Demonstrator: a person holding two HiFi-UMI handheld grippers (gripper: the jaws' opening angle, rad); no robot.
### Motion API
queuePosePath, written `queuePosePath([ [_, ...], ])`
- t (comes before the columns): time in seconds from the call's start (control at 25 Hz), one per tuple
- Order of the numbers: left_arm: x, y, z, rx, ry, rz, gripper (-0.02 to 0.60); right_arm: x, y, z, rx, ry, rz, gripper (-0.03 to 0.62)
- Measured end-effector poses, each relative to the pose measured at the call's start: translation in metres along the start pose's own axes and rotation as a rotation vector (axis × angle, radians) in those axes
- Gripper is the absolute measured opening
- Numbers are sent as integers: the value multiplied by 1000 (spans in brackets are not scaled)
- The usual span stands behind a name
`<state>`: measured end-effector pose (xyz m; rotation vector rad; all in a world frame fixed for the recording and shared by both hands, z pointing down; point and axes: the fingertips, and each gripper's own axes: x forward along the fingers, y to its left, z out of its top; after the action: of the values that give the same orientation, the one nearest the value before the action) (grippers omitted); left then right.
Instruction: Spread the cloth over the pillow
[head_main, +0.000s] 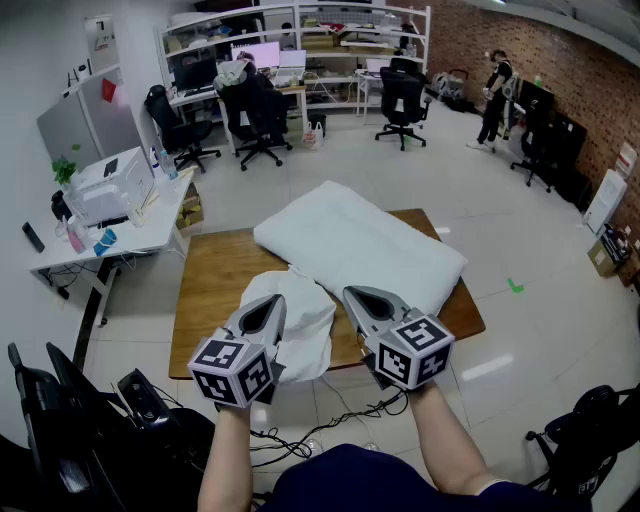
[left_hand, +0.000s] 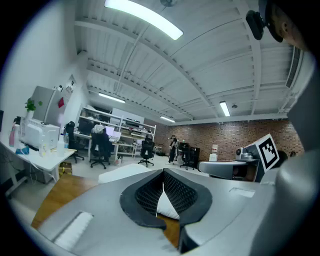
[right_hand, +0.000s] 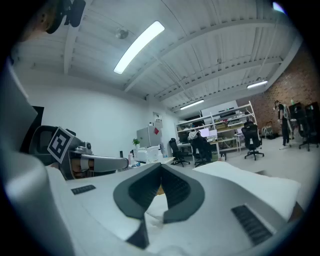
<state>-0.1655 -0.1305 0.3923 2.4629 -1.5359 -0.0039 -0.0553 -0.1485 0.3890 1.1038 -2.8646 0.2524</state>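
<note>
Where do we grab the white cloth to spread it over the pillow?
Likely the near edge of the cloth, which seems to overhang the table: left gripper and right gripper take one side each, from the person's side. It's bunched against the pillow, so only the overhang gives a jaw room underneath. Both jaws are shut; open first.

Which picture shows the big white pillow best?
The head view: the whole pillow lies across the wooden table, seen from above. The left gripper view shows only a low white strip of the pillow; the right gripper view shows part of it, at the right.
</note>
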Motion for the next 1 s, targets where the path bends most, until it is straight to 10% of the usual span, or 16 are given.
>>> queuePosePath([
  [0.4, -36, 59, -52, 43, 90, 186, 0, 30, 23, -51, -20, 100, 20, 14],
  [1.0, -106, 108, -153, -131, 227, 364, 0, 85, 104, -185, -25, 365, 143, 23],
])
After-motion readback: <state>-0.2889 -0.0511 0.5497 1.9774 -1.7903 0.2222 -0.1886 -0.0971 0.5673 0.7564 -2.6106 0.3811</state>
